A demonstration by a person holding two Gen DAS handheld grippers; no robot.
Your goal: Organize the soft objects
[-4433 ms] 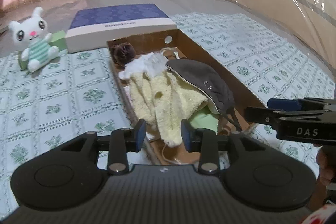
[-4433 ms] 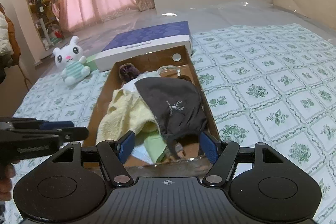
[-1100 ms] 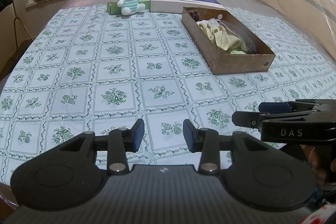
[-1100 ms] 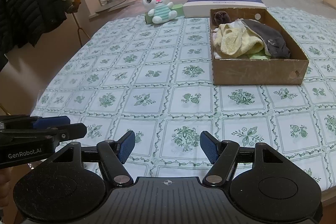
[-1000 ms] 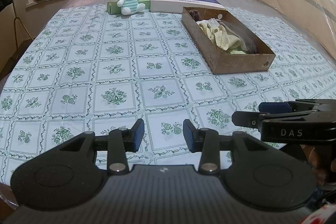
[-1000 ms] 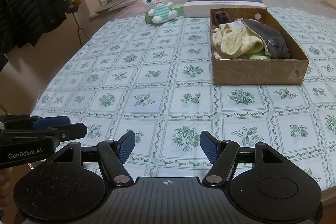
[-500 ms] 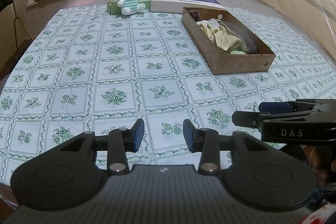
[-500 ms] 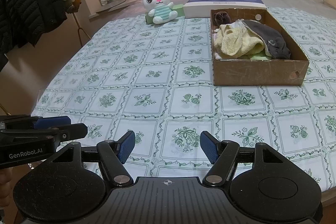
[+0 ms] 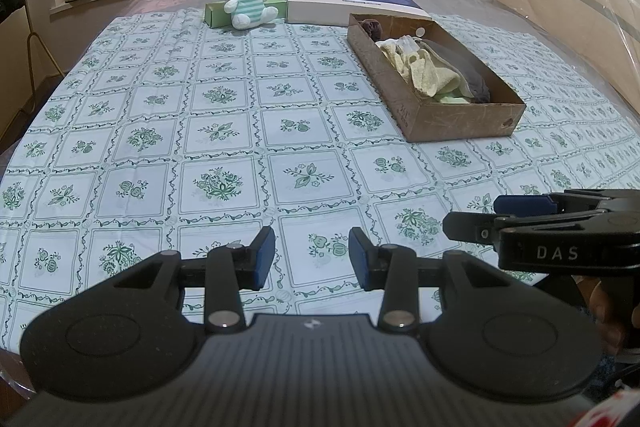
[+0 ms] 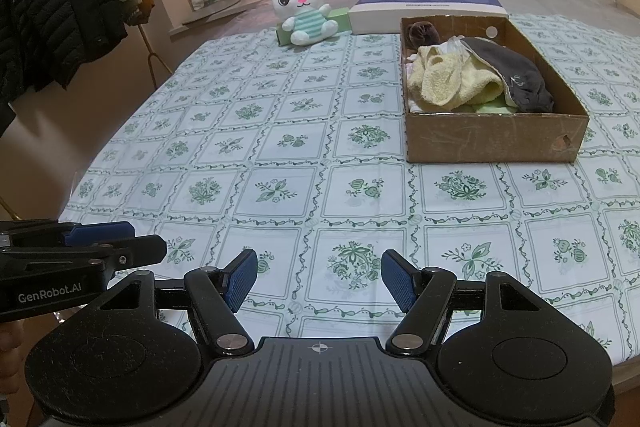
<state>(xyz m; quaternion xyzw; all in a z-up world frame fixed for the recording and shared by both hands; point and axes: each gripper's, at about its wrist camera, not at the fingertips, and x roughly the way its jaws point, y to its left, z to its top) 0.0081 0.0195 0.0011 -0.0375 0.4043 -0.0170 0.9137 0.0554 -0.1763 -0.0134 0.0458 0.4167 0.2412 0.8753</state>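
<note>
Nearest, the left hand-held gripper (image 9: 312,259) and the right hand-held gripper (image 10: 318,281) are hovering side by side over the near edge of the desk (image 10: 280,155), each with its jaws standing apart and nothing between them. Both are sitting well back from the work, which reads as a resting stance: neither one is lined up on any item.

Farther out, the patterned cloth covering the desk is lying bare across the middle. To the right, a cardboard box (image 10: 496,137) is sitting on the cloth, and it is holding the soft goods: a yellow towel (image 10: 448,79) bunched at the middle, a dark grey cap (image 10: 516,79) draped over the towel's right side, and a small brown item (image 10: 420,31) at the far end. Gathering them in one box appears to be the sorting aim.

Farthest, a white plush bunny (image 10: 306,11) is sitting upright against a green block (image 9: 218,13), left of a blue and white flat box (image 10: 428,7). In my judgement the bunny is the one soft item outside the box.
</note>
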